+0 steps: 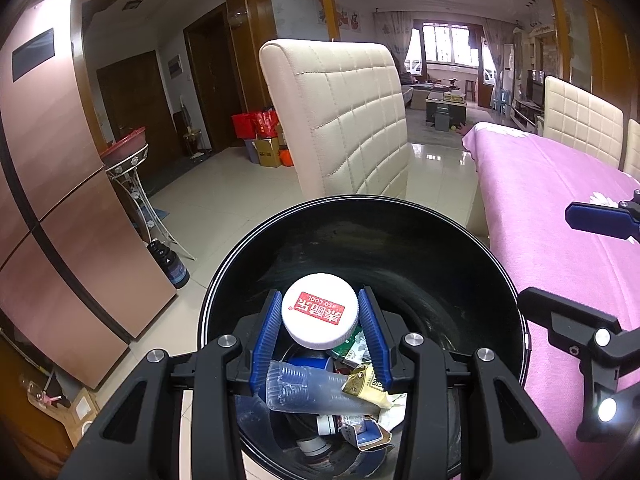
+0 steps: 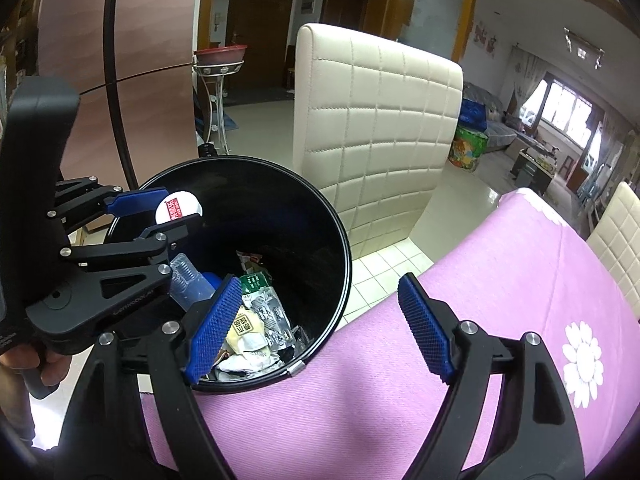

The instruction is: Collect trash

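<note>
Left hand-held gripper (image 1: 320, 312): blue pads closed on a white bottle cap (image 1: 320, 311) with a red label; the pads press its left and right sides. The body below the cap is mostly hidden, so only the cap can be identified with certainty. The cap is held above the open mouth of the black trash bin (image 1: 460, 248), toward the side of the opening nearer the camera.

Bin contents, left wrist view: a clear ribbed plastic cup (image 1: 304, 390) lying on its side, a yellow wrapper (image 1: 366, 386) with print, a green-and-white packet (image 1: 354, 346), further crumpled paper below. The bin is partly filled.

Right hand-held gripper (image 2: 324, 324): jaws spread wide, nothing between them. Left pad (image 2: 214, 328) sits over the near rim of the bin; the other pad lies over the table (image 2: 520, 280), which carries a pink cloth with a white flower print (image 2: 582, 362).

Right wrist view confirms the left hand-held gripper at the far left side of the bin opening, cap clamped. The bin rim sits just beside the table edge; touching or not, cannot tell.

Surroundings: cream quilted chair (image 1: 340, 120) behind the bin, copper-coloured refrigerator (image 1: 52, 200) at left, pale tiled floor (image 1: 224, 200).
</note>
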`<state>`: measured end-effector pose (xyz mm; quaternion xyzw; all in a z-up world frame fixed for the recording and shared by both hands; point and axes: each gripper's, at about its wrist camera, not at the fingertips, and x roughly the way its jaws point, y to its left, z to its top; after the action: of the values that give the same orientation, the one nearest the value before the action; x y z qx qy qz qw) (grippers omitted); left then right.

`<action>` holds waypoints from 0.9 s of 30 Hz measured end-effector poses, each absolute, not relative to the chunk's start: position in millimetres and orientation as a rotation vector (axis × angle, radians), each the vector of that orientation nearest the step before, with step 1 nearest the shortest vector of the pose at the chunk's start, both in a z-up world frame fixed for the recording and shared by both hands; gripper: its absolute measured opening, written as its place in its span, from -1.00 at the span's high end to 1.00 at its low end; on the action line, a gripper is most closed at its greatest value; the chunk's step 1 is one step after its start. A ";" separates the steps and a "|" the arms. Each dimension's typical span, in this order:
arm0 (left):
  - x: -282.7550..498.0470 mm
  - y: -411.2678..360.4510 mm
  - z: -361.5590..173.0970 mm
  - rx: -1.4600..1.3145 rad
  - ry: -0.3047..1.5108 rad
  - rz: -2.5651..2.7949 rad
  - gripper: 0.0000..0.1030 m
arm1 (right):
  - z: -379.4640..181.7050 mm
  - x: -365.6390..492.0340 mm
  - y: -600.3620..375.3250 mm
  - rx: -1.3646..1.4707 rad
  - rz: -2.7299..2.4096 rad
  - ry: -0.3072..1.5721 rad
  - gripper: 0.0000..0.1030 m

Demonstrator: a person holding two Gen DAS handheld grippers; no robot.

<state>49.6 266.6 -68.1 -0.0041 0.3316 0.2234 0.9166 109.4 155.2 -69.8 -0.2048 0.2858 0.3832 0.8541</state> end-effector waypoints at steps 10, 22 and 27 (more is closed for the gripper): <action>48.9 265.2 -67.7 -0.039 0.683 0.432 -0.54 | -71.7 116.4 148.9 -0.415 0.787 0.612 -0.55; 45.9 270.2 -67.9 -0.068 0.679 0.444 -0.64 | -76.1 122.5 146.7 -0.403 0.746 0.609 -0.93; 44.7 266.6 -66.4 -0.054 0.669 0.434 -0.64 | -82.2 129.4 147.0 -0.401 0.738 0.660 -0.93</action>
<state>44.7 266.6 -66.4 -0.0265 0.3258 0.2111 0.9212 129.4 147.0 -82.2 -0.1912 0.3146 0.3518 0.8607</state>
